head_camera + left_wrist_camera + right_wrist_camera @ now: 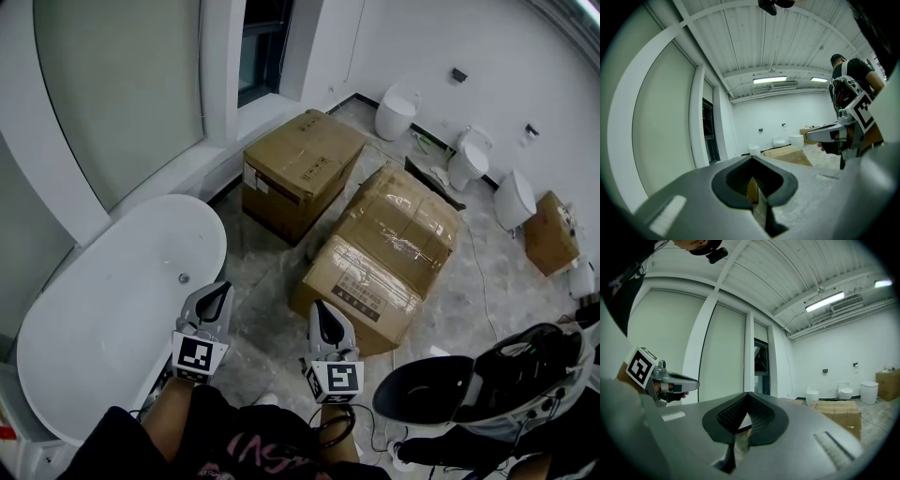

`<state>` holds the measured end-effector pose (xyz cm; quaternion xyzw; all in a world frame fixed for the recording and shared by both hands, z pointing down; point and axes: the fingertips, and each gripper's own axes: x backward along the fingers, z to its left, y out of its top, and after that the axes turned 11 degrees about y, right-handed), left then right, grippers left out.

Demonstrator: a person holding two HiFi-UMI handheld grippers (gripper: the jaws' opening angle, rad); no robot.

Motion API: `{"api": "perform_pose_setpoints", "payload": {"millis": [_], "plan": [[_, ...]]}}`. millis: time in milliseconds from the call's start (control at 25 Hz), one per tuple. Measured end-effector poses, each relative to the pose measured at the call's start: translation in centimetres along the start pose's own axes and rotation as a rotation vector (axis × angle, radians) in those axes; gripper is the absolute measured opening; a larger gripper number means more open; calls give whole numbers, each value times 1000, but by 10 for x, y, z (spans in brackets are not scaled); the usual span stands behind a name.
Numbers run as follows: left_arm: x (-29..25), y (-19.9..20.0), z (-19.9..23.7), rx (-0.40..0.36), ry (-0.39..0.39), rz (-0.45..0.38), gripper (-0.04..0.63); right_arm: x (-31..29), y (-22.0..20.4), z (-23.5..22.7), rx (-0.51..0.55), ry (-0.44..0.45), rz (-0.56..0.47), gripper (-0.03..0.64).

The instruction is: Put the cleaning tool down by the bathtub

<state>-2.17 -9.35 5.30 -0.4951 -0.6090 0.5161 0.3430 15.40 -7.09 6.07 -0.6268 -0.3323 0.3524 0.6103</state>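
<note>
The white oval bathtub (112,300) fills the left of the head view. My left gripper (215,296) hovers over the tub's right rim, jaws together with nothing between them. A little to its right, my right gripper (326,322) is above the grey floor, also shut and empty. Both point away from me towards the boxes. In the left gripper view the left gripper (752,162) is closed, with the right gripper (833,134) off to its right. In the right gripper view the right gripper (748,398) is closed, with the left gripper (663,380) at the left. I see no cleaning tool in any view.
Two big cardboard boxes (300,169) (384,253) stand on the floor ahead. Toilets (397,111) (469,161) line the far wall, with a small box (548,234) at the right. A black-and-white toilet unit with its lid up (487,384) is at my lower right, with cables by it.
</note>
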Motion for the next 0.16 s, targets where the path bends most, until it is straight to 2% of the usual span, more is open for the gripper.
{"api": "perform_pose_setpoints", "payload": {"millis": [160], "plan": [[0, -4, -1, 9, -14, -16, 2, -3, -3, 4, -2, 13, -19, 21]]}}
